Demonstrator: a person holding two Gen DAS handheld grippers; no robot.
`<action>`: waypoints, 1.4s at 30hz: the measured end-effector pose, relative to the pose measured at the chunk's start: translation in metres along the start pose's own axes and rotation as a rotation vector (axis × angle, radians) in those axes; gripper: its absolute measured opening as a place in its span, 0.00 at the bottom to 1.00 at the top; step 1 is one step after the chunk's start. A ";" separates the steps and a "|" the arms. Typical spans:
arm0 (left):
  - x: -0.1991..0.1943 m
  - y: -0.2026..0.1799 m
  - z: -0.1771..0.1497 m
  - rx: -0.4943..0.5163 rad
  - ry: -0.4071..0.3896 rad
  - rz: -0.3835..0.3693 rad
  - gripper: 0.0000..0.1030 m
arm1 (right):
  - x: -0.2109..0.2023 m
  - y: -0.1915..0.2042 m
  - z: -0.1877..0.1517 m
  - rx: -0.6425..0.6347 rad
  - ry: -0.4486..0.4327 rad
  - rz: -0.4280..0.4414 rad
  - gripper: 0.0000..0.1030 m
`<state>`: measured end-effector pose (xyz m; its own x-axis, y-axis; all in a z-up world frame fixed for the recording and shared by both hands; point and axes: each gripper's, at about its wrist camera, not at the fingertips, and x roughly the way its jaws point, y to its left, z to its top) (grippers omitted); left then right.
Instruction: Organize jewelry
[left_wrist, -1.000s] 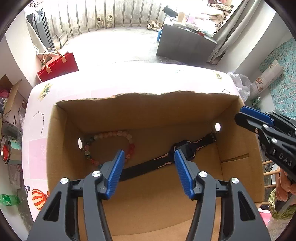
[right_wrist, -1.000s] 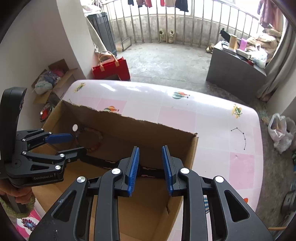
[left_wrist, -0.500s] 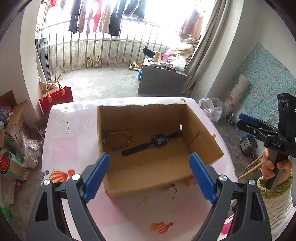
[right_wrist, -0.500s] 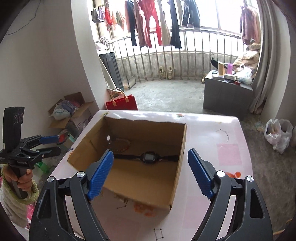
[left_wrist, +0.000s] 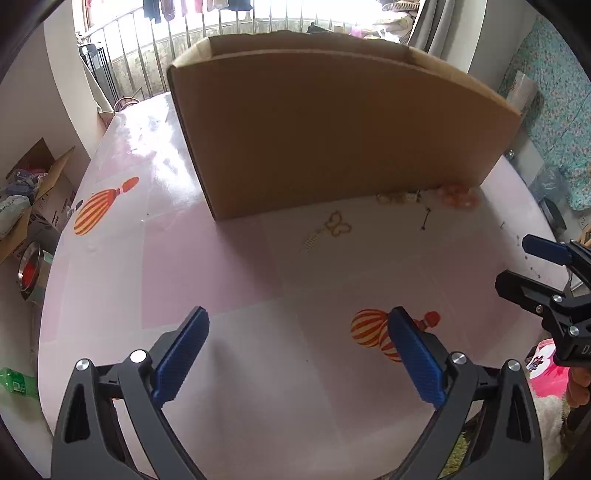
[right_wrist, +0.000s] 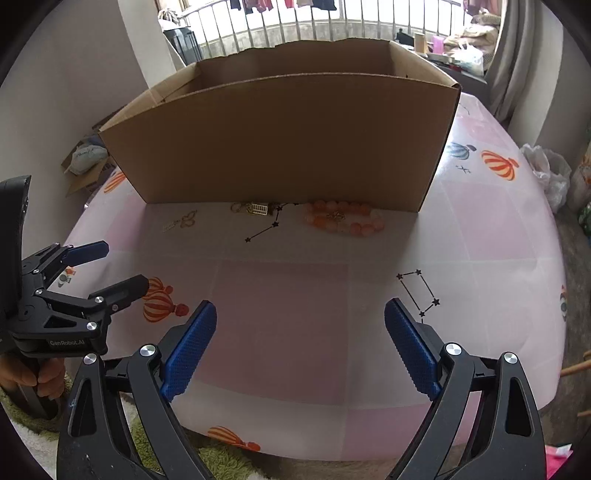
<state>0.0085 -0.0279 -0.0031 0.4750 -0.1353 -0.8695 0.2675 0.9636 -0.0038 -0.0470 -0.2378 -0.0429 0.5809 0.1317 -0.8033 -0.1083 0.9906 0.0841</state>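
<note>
While jaws widen, left gripper (left_wrist: 297, 356) and right gripper (right_wrist: 299, 349) seemingly hold nothing above table (right_wrist: 280, 295).

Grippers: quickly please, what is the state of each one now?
Left gripper: jaws opening, nothing between them.
Right gripper: jaws opening, nothing between them.

— Left wrist view? Low over the tabletop (left_wrist: 258, 280), angled down, facing the cardboard box (left_wrist: 332, 136) close up.

— Right wrist view? Same height, same direction. Both sharing the box front and tabletop.
</note>
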 end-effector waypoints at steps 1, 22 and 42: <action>0.003 -0.002 -0.002 0.005 0.004 0.008 0.93 | 0.003 0.002 0.000 -0.003 0.002 -0.021 0.86; 0.003 -0.005 -0.015 0.013 -0.065 0.032 0.96 | 0.028 0.013 -0.001 -0.007 0.003 -0.100 0.92; 0.003 -0.003 -0.014 0.010 -0.075 0.024 0.96 | 0.019 0.023 -0.013 -0.005 -0.023 -0.106 0.92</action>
<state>-0.0023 -0.0280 -0.0122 0.5429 -0.1297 -0.8297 0.2632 0.9645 0.0215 -0.0486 -0.2125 -0.0640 0.6076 0.0273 -0.7938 -0.0497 0.9988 -0.0037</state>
